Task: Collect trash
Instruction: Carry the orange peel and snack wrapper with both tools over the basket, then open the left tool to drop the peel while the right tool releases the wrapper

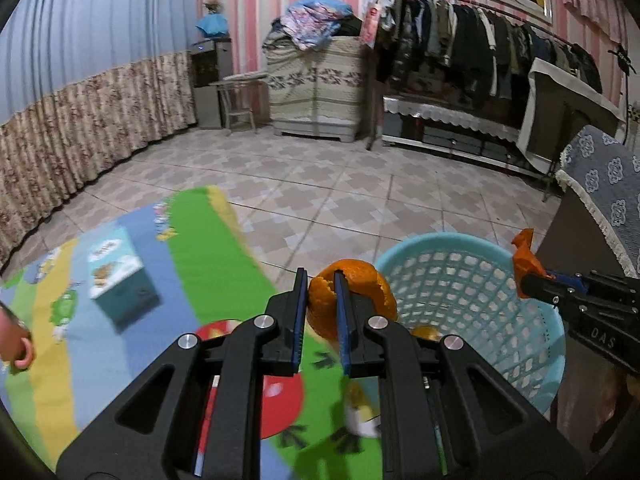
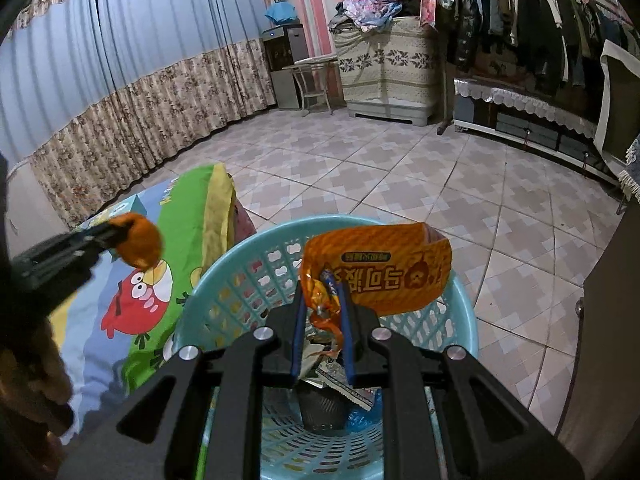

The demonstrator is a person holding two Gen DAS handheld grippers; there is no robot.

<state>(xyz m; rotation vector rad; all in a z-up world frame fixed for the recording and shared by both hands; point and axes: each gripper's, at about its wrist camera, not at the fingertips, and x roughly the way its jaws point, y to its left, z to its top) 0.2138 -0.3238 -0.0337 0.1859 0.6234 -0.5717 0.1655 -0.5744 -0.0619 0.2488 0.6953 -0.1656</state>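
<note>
1. The left tool is gripping a piece of orange peel between its nearly closed blue pads; the peel is standing just beside the near-left rim of the basket, above the edge of the bed.
2. The right tool is clamping a crumpled orange snack wrapper, jaws narrow, and the wrapper is hanging directly over the open basket.
3. The light blue perforated basket is sitting on the tiled floor right against the side of the bed. It is already holding trash: a dark cup-like item, some paper scraps and a blue piece at the bottom.
4. A bed sheet with coloured stripes and a red cartoon bird is covering the bed; a light blue carton is lying on it, well apart from the basket.
5. Part of a hand is showing at the left border of the left wrist view.
6. A clothes rail is standing in the background against the striped wall.
</note>
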